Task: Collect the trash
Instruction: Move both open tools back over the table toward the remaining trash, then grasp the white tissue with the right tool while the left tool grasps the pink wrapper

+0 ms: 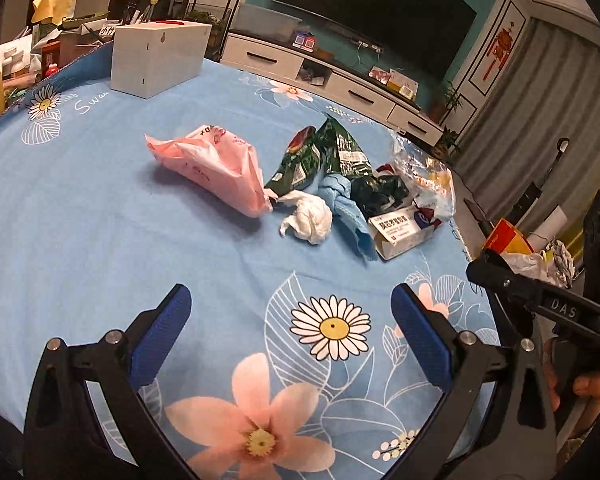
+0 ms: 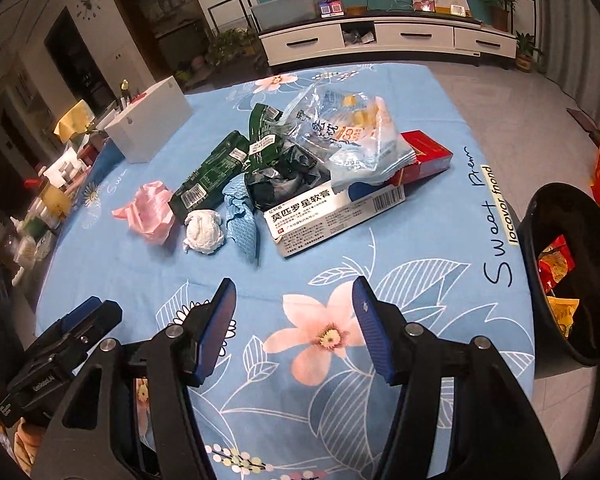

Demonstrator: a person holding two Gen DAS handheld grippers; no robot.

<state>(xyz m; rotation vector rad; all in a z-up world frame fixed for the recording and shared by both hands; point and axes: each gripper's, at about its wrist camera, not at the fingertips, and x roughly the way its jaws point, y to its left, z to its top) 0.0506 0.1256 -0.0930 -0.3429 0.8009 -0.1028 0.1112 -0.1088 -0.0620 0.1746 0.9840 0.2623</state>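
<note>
A pile of trash lies mid-table on the blue flowered cloth (image 1: 100, 208): a pink wrapper (image 1: 212, 168) (image 2: 150, 212), a white tissue ball (image 1: 310, 216) (image 2: 204, 232), green snack bags (image 1: 324, 156) (image 2: 220, 168), a blue cloth scrap (image 2: 240, 224), a white medicine box (image 2: 332, 216) (image 1: 404, 232), a clear plastic bag (image 2: 352, 136) and a red box (image 2: 428, 156). My left gripper (image 1: 292, 328) is open and empty, well short of the pile. My right gripper (image 2: 296, 328) is open and empty, near the front. A black trash bin (image 2: 564, 280) stands right of the table, holding several wrappers.
A white box (image 1: 160, 56) (image 2: 152, 124) stands at the table's far left. Cluttered items line the left edge (image 2: 48, 208). A TV cabinet (image 2: 388, 40) stands beyond the table. The right gripper's body (image 1: 540, 304) shows in the left wrist view.
</note>
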